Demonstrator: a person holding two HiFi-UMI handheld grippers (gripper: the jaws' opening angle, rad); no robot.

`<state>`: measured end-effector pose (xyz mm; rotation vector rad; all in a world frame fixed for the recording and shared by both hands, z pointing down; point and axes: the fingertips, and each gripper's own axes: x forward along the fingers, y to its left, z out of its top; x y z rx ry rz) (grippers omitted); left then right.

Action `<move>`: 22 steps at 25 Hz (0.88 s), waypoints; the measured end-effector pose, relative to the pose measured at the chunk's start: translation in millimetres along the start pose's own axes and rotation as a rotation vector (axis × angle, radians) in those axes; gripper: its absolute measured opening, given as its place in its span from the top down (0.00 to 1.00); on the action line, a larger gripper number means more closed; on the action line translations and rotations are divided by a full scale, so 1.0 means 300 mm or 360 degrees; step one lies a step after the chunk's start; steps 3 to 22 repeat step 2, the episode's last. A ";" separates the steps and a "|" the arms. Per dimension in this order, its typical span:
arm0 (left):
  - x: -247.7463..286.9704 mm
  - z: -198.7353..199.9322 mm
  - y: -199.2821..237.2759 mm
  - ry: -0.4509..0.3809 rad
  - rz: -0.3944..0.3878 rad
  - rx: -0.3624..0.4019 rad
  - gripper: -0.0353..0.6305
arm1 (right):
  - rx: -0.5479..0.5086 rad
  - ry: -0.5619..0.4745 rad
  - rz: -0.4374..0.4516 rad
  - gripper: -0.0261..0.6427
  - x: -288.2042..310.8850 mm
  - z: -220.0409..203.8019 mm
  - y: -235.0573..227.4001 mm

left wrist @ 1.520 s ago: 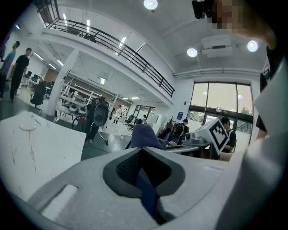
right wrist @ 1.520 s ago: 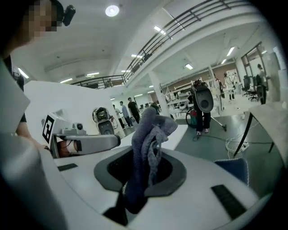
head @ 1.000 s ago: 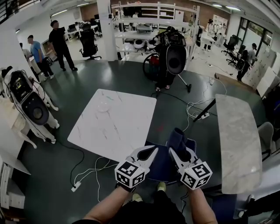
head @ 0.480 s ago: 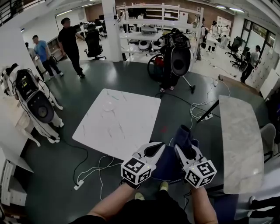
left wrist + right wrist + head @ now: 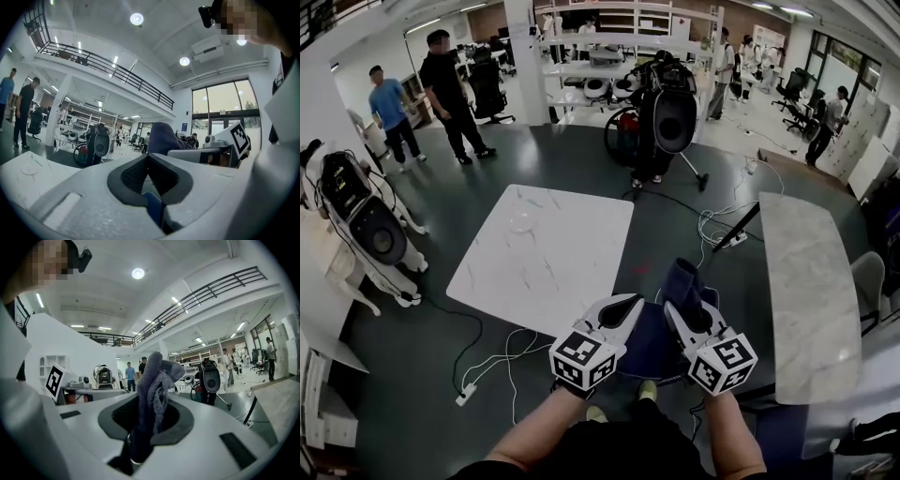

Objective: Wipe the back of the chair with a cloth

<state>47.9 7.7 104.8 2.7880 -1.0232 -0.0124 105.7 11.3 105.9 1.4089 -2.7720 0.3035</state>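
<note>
— Right gripper (image 5: pixel 674 310) on my feed is clamped on the dark blue-grey fuzzy cloth (image 5: pixel 682 281). Its own camera shows the fabric pinched between both jaws and standing up past the tips in a crumpled column.

— And the other one?

— Left gripper (image 5: pixel 630 302) is closed tip to tip; I read that straight off its own camera. A sliver of blue shows through the gap lower down between the jaws, and I can't tell what it is.

— Where's the chair?

— From the head camera, the dark blue padded chair (image 5: pixel 645 349) sits directly under both grippers, near the closest corner of the white marble-patterned square table (image 5: pixel 544 253). I see the two grippers side by side above it, pointing away from the person, with the cloth rising over the chair's far edge. I can't tell from any view whether the cloth touches the chair.

— Anything else close by?

— A long grey marble-topped table (image 5: pixel 806 281) stands to the right, and white cables (image 5: pixel 502 361) lie on the dark floor (image 5: pixel 581 169) to the left of the chair.
</note>
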 end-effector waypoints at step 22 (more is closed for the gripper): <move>0.014 0.022 0.014 -0.0007 0.0007 0.0000 0.94 | -0.0002 0.0000 0.0001 0.84 0.015 0.017 -0.008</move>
